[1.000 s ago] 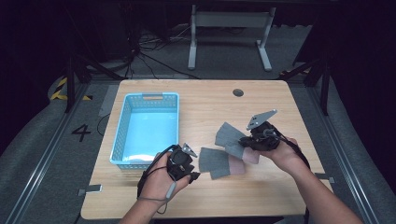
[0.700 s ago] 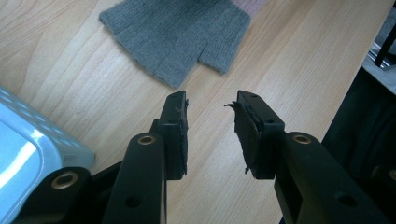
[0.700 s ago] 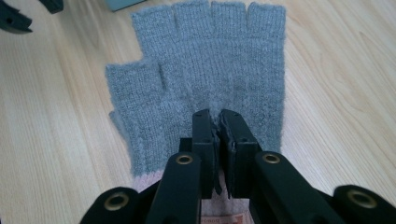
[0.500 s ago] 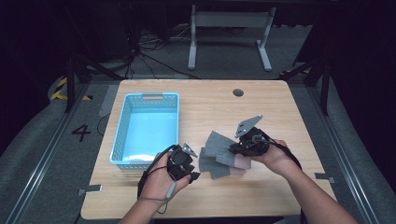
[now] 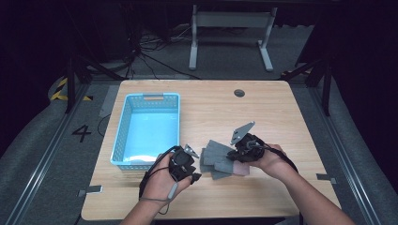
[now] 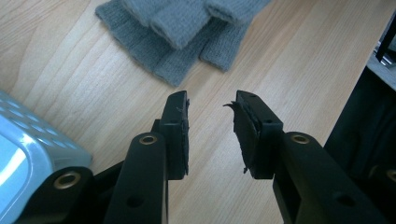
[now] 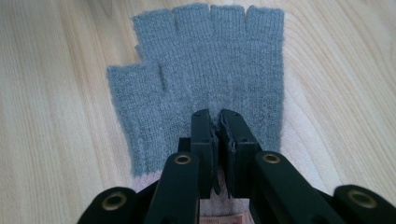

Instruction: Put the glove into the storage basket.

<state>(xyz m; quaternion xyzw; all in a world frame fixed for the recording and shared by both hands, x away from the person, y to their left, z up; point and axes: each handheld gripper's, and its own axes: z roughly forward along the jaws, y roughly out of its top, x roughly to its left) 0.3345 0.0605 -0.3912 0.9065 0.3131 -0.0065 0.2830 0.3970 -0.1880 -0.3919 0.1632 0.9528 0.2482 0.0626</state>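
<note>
The right hand-held gripper [image 7: 219, 122] is pinched tight on a grey glove [image 7: 205, 74] lying flat on the counter [image 5: 211, 108]. The glove's cuff end is hidden under the jaws; its short fingers point away from that gripper. The left hand-held gripper [image 6: 211, 109] sits beside it, jaws apart, holding nothing, near a blue basket [image 5: 123, 136].

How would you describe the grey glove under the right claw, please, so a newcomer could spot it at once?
Start from the blue basket on the wooden table; the knitwear lies to its right, near the front edge. The grey fingerless glove is the one pinched by the right claw, lying flat with its stubby fingers spread, atop something pale pink.
</note>
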